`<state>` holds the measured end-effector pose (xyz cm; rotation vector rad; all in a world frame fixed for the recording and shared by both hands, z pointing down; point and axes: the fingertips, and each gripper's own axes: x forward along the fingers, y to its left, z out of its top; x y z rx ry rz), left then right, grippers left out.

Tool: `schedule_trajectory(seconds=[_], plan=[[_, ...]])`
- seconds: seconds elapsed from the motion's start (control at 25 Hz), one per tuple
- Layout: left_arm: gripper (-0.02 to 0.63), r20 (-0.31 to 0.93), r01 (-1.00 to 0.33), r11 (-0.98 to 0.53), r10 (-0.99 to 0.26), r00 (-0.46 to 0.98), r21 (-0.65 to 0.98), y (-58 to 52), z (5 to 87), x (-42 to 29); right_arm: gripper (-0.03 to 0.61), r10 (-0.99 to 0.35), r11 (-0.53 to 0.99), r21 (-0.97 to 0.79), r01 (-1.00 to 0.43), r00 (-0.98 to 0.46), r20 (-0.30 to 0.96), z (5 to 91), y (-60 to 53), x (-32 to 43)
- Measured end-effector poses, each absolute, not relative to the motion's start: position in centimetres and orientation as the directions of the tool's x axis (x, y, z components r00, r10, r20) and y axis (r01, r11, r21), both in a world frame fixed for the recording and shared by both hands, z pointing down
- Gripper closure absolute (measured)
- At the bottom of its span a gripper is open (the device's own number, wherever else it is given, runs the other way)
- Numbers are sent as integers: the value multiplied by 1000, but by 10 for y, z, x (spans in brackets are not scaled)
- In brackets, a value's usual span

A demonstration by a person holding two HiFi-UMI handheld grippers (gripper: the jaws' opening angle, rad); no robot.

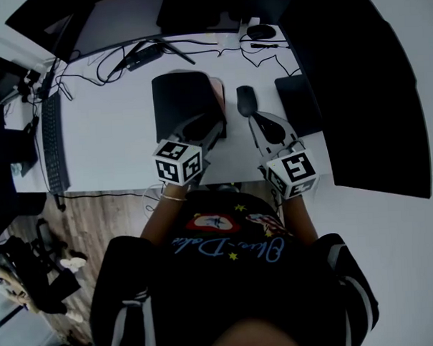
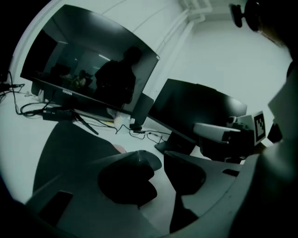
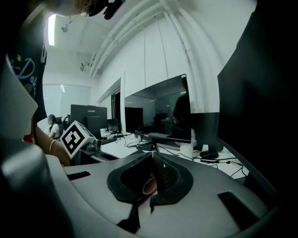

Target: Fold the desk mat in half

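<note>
The dark rectangular desk mat (image 1: pixel 185 102) lies folded on the white counter (image 1: pixel 115 137), left gripper (image 2: pixel 160 162) jaws part open and empty over its near right corner, right gripper (image 3: pixel 152 160) jaws closed together, empty

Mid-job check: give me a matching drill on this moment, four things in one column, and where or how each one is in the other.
Things:
1. desk mat
2. computer mouse
3. keyboard
4. right gripper

Places or states:
A. jaws together
B. at the far left edge of the desk
C. mid-desk, dark, with a pink edge showing on its right side
D. between the mat and the black pad

Pairs: 1-C, 2-D, 3-B, 4-A.
</note>
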<state>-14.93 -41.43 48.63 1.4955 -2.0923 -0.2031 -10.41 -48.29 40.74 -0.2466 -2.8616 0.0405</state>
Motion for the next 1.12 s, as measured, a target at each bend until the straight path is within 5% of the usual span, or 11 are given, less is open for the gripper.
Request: schedule_trajectory(seconds=[0.2,0.52,1.12], plan=[[464,264,-876,349,-926,-269,334,-390,433,-157,578,213,976,-68,205,-964,157,379,-461,-120],[592,148,-913,306,-950,-275,269,-340,368,-151,578,299,946,-163,282,-950,92,357,-425,-131],[594,142,-913,362,-930,-339,191,-313,347,-153,578,342,927,-191,323,-936,76,352,-394,-132]])
